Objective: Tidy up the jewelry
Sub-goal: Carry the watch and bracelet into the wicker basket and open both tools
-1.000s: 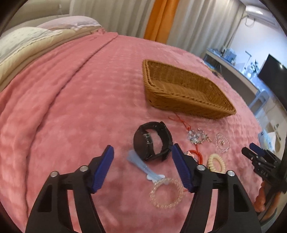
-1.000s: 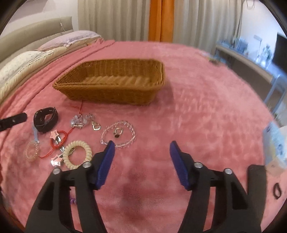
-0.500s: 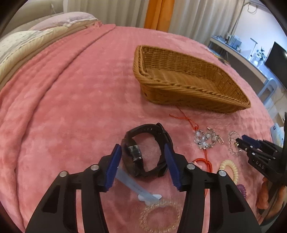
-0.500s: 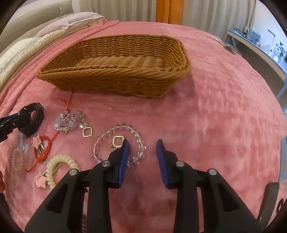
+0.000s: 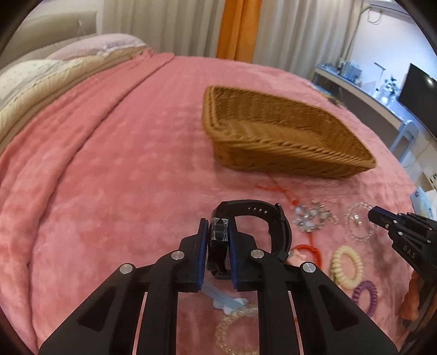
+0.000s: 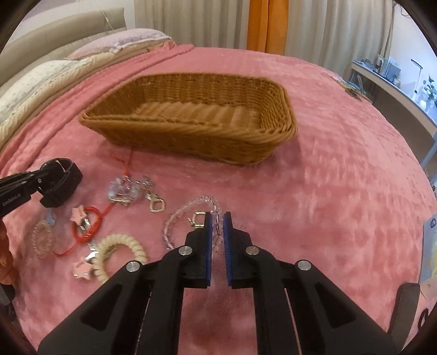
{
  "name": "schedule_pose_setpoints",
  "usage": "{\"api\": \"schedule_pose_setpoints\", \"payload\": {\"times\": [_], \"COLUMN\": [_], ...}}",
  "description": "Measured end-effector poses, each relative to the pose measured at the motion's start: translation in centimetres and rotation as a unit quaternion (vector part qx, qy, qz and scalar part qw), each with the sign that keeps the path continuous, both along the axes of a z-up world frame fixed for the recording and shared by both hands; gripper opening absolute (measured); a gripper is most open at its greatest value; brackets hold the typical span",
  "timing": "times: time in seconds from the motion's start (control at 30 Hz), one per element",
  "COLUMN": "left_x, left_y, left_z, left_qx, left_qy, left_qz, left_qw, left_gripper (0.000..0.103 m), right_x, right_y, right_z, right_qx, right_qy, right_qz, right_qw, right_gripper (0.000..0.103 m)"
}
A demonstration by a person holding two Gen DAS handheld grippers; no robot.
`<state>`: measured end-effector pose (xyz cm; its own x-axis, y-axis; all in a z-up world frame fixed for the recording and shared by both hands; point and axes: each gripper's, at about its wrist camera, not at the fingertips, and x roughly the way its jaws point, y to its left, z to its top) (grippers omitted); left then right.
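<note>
Both grippers have closed: left (image 5: 217,230) closing on watch (image 5: 262,218); right (image 6: 217,221) on bracelet (image 6: 191,210).

The surface is a bed covered by a pink textured blanket (image 6: 341,191). Pillows (image 6: 41,82) in cream and pale lilac lie along its far left edge, against a beige headboard (image 6: 68,35). Behind the bed hang white curtains (image 6: 191,19) with one orange panel (image 6: 266,24) between them. At right, a desk (image 5: 363,90) carries small items; a dark screen (image 5: 418,84) stands on it.
</note>
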<state>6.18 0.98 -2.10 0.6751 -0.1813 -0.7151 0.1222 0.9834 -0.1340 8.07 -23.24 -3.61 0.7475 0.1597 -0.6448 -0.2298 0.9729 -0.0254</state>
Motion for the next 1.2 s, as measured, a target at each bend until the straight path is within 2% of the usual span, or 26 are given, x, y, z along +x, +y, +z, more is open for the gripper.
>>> {"api": "schedule_pose_setpoints", "payload": {"times": [0.17,0.4,0.57,0.67,0.77,1.0,1.2], "left_x": [-1.0,-0.5,2.1,4.6,7.4,12.7,14.3], "left_y": [-0.4,-0.9,-1.9,-2.8,-3.9,-5.4,-6.4], "left_z": [2.3,5.9,8.2,8.9,8.5,5.1,2.3], "left_qx": [-0.005,-0.014,-0.022,-0.031,-0.029,-0.024,-0.01], "left_qy": [-0.031,-0.065,-0.083,-0.085,-0.082,-0.049,-0.018], "left_qz": [-0.012,-0.018,-0.024,-0.028,-0.026,-0.016,-0.03], "left_qw": [0.9994,0.9976,0.996,0.9955,0.9959,0.9984,0.9993], "left_gripper": [0.012,0.012,0.012,0.012,0.013,0.013,0.013], "right_x": [-1.7,-3.2,-1.2,1.2,4.9,12.3,14.3], "right_y": [0.3,0.6,1.0,1.5,2.1,2.7,1.6], "right_z": [2.3,7.4,11.4,12.6,12.4,8.6,5.9], "right_qx": [0.004,0.009,0.017,0.021,0.031,0.083,0.078], "right_qy": [-0.023,-0.07,-0.104,-0.108,-0.094,-0.012,0.013], "right_qz": [0.009,0.015,0.013,0.01,0.009,0.035,0.003], "right_qw": [1.0,0.997,0.994,0.994,0.995,0.996,0.997], "right_gripper": [0.006,0.006,0.006,0.006,0.006,0.006,0.006]}}
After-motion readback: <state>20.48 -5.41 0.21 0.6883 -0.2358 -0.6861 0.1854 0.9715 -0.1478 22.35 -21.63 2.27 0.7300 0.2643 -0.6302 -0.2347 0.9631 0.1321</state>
